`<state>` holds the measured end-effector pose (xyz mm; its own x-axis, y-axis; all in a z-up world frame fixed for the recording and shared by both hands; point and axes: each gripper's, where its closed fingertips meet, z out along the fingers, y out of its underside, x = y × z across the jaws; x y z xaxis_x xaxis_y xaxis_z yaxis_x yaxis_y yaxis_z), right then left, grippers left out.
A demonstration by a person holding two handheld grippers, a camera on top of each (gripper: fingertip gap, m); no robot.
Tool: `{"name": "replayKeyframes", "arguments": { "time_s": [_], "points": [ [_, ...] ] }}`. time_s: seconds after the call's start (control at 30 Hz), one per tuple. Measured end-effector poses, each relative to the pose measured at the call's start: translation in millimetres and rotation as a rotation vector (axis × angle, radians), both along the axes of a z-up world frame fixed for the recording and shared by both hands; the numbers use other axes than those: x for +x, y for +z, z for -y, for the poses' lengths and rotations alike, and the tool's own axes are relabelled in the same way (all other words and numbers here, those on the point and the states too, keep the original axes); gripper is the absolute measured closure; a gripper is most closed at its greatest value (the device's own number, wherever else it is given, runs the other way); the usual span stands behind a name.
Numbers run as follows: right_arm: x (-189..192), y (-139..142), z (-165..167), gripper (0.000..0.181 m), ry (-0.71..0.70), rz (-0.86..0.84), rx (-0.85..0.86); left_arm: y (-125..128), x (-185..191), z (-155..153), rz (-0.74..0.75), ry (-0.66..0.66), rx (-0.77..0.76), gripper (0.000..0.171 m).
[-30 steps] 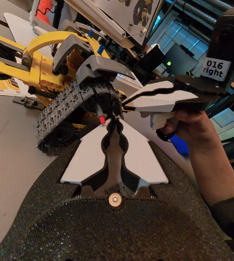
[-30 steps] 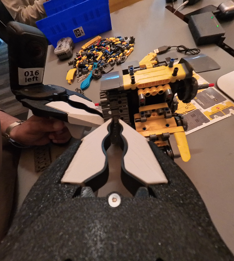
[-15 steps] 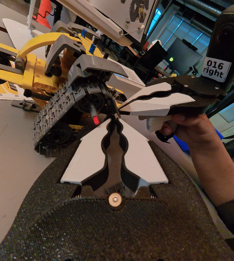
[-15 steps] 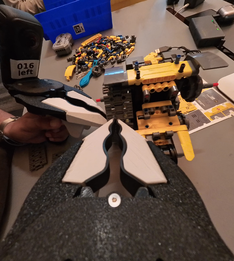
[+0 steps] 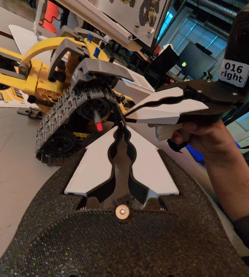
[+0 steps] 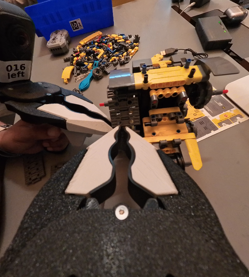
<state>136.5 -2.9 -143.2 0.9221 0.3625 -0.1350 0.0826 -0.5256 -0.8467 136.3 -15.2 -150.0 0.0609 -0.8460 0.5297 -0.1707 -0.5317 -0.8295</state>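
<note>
A yellow and grey brick vehicle (image 6: 167,84) stands on the grey table, and it also shows in the left wrist view (image 5: 45,84). A grey link track (image 5: 57,113) runs over its black wheels, beside a red-tipped axle (image 5: 99,125). My left gripper (image 5: 121,127) is shut on the track's loose end at the model's corner. My right gripper (image 6: 121,127) is shut on the same track end (image 6: 121,139), with a dark link strip between its fingers. The two grippers' tips meet at nearly a right angle, almost touching. The right gripper (image 5: 124,118) enters the left wrist view from the right, and the left gripper (image 6: 108,125) enters the right wrist view from the left.
A pile of loose small parts (image 6: 102,51), a teal tool (image 6: 86,81), a grey block (image 6: 58,41) and a blue bin (image 6: 75,16) lie behind the model. Spare track strips (image 6: 33,169) lie near the left hand. A printed sheet (image 6: 219,118), a white board (image 6: 247,96) and a black box (image 6: 212,33) are on the right. My two grippers' fingertips are within a few centimetres of each other.
Both grippers stay shut at the track end. The model has shifted slightly left in the left wrist view and sits a little higher in the right wrist view.
</note>
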Motion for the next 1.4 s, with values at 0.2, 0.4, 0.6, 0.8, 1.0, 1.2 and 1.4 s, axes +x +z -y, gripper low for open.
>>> {"name": "replayKeyframes", "arguments": {
  "time_s": [0.2,0.4,0.6,0.8,1.0,1.2,1.4],
  "points": [
    [13,9,2,0.169,-0.029,0.043,0.021,-1,-2,-5,0.010,0.010,-0.055,0.171],
    [12,13,2,0.178,-0.015,0.121,0.046,-1,-1,-4,0.007,0.008,-0.038,0.171],
    [2,-3,-1,0.181,-0.014,0.178,0.021,1,-1,0,0.002,0.009,0.014,0.171],
    [7,1,3,0.180,-0.068,0.173,0.047,1,-2,-1,0.007,0.009,-0.008,0.171],
    [4,-10,11,0.150,-0.149,0.090,0.110,0,-2,-1,0.007,0.007,-0.019,0.171],
    [-2,-21,14,0.137,-0.124,0.169,0.177,1,-3,-3,0.019,0.003,-0.046,0.171],
    [-7,-29,2,0.125,-0.172,0.223,0.186,1,-4,-5,0.026,0.008,-0.062,0.171]
  ]
}}
